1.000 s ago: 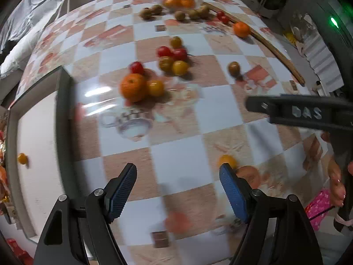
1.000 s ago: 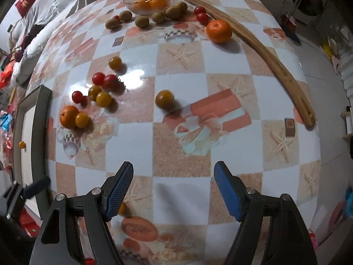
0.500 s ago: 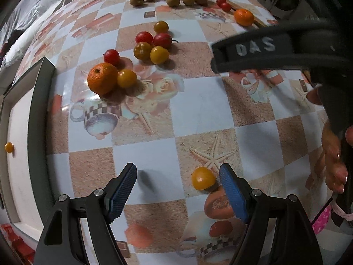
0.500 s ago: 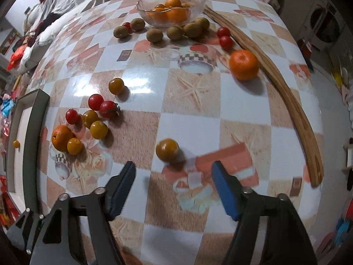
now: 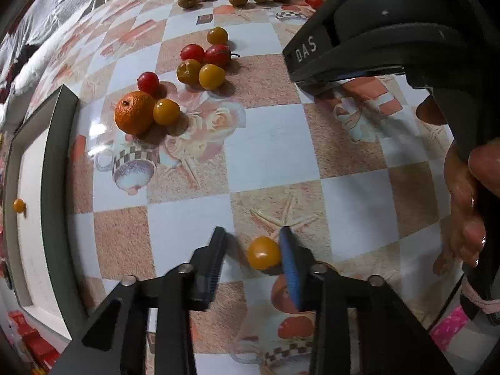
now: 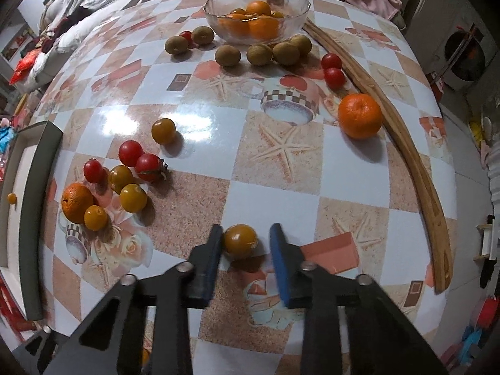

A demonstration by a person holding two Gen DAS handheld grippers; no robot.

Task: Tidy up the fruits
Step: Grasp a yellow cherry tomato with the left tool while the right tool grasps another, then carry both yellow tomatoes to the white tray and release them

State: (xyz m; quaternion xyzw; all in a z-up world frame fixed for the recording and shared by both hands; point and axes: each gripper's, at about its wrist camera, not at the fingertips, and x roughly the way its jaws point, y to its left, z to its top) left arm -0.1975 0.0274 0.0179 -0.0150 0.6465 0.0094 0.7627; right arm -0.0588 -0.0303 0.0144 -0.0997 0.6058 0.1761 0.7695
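Both grippers have dropped closer to the table and narrowed their jaws since half a second ago, each now bracketing a small fruit. On the left gripper [image 5: 251,251], a yellow tomato [image 5: 263,252] sits between the fingers, touching the right blue pad while a gap remains on the left side, so the jaws are parted, not clamped. On the right gripper [image 6: 245,245], an orange-brown tomato [image 6: 240,240] rests against the left finger, with clear space before the right one (again released, nothing pinched yet).

At the far edge of the checkered table [image 6: 281,168] stands a glass bowl [image 6: 257,15] holding several oranges and smaller yellow fruit. Around its base lie brown kiwis [image 6: 259,53], one red tomato tucked between the two kiwis on the left. Two red cherry tomatoes [image 6: 332,68] sit beside a long curved wooden stick [image 6: 415,168], and a loose orange [image 6: 360,120] lies touching or just beside that stick.

To the left is a cluster: an orange [image 6: 76,202] with a yellow tomato against it, plus red and yellow tomatoes [image 6: 134,168] bunched nearby, and a lone yellow one [image 6: 163,130] slightly apart.

A grey-rimmed white tray [image 6: 40,218] lies at the table's left edge with one tiny orange fruit [image 6: 12,198] in it. From the left wrist view, the right gripper's black body fills the upper right and hides part of the table.
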